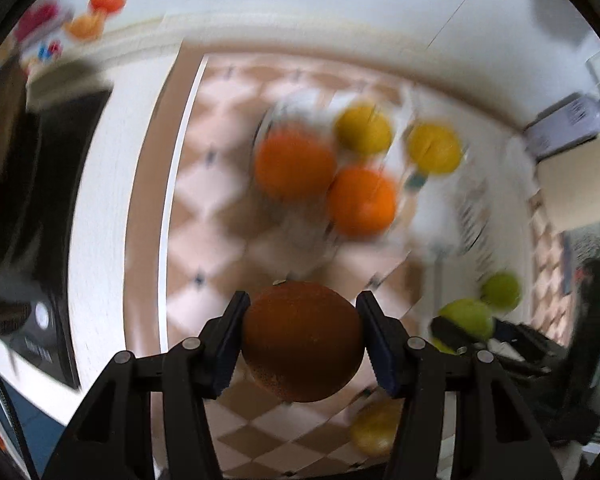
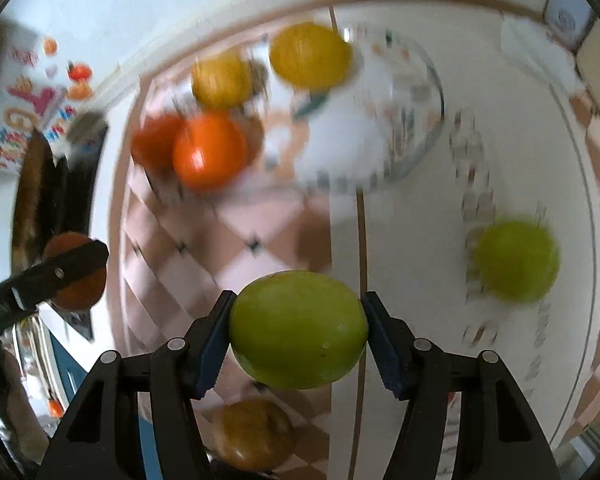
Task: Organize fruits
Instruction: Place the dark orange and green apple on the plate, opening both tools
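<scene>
My left gripper (image 1: 302, 340) is shut on a dark orange (image 1: 302, 340), held above the checkered tablecloth (image 1: 220, 208). Past it lie two bright oranges (image 1: 296, 164) (image 1: 362, 200) and two yellow fruits (image 1: 364, 128) (image 1: 434, 148), all blurred. My right gripper (image 2: 298, 330) is shut on a green fruit (image 2: 298, 330). A second green fruit (image 2: 516, 260) rests to its right on the white cloth. In the right wrist view the left gripper (image 2: 72, 268) with its orange shows at the left edge. In the left wrist view the right gripper (image 1: 460, 324) with its green fruit shows at the lower right.
A clear glass bowl (image 2: 420, 120) sits on the table near the yellow fruits (image 2: 310, 56) and oranges (image 2: 210, 152). A brownish-yellow fruit (image 2: 252, 434) lies below my right gripper. The table's edge (image 1: 164, 200) runs along the left, with dark furniture (image 1: 28, 200) beyond.
</scene>
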A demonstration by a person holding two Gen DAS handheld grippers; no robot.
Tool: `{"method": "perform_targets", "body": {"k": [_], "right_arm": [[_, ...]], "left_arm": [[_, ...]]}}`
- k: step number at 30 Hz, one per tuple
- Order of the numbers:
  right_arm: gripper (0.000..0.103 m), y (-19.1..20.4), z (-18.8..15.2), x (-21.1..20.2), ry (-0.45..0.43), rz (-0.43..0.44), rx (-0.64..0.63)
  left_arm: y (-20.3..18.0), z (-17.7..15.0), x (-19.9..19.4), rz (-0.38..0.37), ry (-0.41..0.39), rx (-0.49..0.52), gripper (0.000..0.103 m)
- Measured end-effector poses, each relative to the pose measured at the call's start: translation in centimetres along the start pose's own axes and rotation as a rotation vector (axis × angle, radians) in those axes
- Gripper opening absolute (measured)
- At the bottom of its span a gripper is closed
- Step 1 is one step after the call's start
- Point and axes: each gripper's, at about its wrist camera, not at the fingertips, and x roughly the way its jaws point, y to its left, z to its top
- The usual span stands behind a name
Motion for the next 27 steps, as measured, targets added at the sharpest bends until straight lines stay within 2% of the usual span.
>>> {"method": "perform_targets", "body": {"k": [3,6,11,18,23,27], "right_arm": [[0.065,0.3,3.2,-1.2,-0.049,0.004,0.006],[0.065,0.0,6.3,-1.5,-0.082,-0.015,0.003],[0.065,-2.0,10.9,-0.9,-0.086,-0.032,0.046],[0.066,-7.7,14.5,-0.9,-0.099,0.034,0.213],[0.066,-8.6,16.7,-0.2,-0.122,0.009,0.236],[0.066,-7.9,17.7,1.0,-0.12,0.0,0.216]], "left_arm": [[-1.0,4.4,-1.4,0.006,-0.042,0.025,0.052],[-0.9,8.2,-0.9,0.049,-0.053,0.045,0.052],[-0.4,13.3,2.8,0.081,0.01,0.029,0.052],[0.7,14.9,6.9,0.058,0.099,-0.035,0.053],[1.5,14.8,8.3,0.058,0.135,-0.069,0.053],[1.8,14.9,8.5,0.053,0.131,-0.082,0.053]]}}
